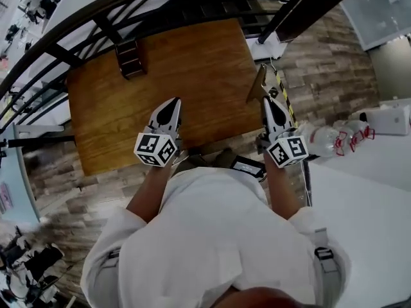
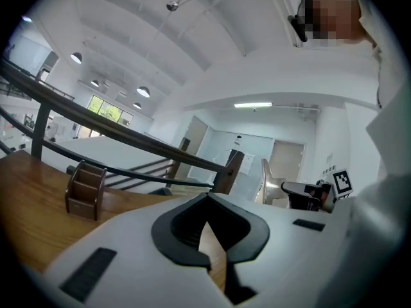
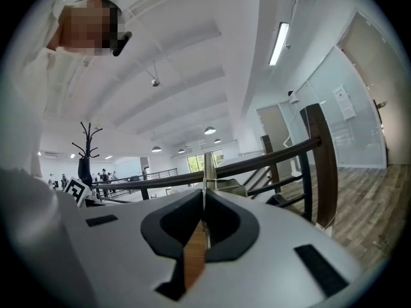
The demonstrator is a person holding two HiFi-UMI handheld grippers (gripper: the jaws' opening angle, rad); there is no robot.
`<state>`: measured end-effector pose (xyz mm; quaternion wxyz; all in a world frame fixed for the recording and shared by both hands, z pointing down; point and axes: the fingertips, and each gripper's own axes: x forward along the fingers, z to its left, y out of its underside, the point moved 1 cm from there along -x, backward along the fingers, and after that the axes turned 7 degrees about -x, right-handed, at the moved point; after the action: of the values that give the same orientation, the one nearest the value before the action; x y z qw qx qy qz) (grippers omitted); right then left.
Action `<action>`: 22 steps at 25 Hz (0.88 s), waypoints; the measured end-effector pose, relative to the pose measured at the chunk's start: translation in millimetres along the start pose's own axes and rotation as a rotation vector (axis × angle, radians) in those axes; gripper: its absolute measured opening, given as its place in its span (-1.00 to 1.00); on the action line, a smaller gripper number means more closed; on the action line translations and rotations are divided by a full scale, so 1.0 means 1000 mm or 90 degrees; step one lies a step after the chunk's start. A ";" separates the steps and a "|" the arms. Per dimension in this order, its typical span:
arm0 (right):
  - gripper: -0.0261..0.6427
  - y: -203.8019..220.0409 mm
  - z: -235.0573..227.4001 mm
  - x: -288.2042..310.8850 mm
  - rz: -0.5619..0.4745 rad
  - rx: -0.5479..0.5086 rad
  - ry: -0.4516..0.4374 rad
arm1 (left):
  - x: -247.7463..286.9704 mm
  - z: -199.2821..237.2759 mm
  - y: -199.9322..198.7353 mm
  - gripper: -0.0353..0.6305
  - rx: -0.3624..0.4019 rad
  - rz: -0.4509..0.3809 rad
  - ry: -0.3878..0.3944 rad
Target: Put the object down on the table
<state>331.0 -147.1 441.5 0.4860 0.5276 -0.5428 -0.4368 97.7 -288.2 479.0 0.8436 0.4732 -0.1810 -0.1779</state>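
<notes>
We had the right claw (image 1: 266,101) clamped on a thin flat piece (image 1: 258,85), held edge-up by the bench's (image 1: 128,120) right edge. Left claw (image 1: 172,104) was closed with nothing in it. A small wooden rack (image 1: 130,58) sat at the far side.

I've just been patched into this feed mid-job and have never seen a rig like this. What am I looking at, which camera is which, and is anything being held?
There is no robot here. A person in white holds a two-jaw tool in each hand, and the marker cubes are part of those tools. The top-down picture comes from a camera on the person's head. The other two cameras ride on the tools and look along their jaws.

Below lies a brown wooden table with a small dark wooden rack near its far edge. The left claw is shut with nothing in it. The right claw is shut on a thin flat metal piece, which shows edge-on in the right gripper view. It is gripped near the table's right edge, so it is not released yet.
</notes>
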 end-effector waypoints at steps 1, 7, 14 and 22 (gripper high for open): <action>-0.84 -0.001 -0.002 0.012 0.004 0.006 -0.014 | 0.001 0.005 -0.004 -0.85 0.002 -0.005 -0.014; -0.84 0.011 -0.017 0.100 0.032 0.029 -0.129 | 0.013 0.045 -0.017 -0.85 -0.008 -0.044 -0.128; -0.84 0.024 -0.026 0.196 0.067 0.139 -0.254 | 0.017 0.064 -0.037 -0.85 0.016 -0.084 -0.217; -0.84 0.075 -0.037 0.261 0.146 0.277 -0.331 | 0.017 0.068 -0.020 -0.85 0.043 -0.096 -0.314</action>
<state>364.5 -401.1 538.1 0.2539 0.4259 -0.7842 -0.3729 77.5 -355.8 497.5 0.7419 0.4556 -0.3516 -0.3442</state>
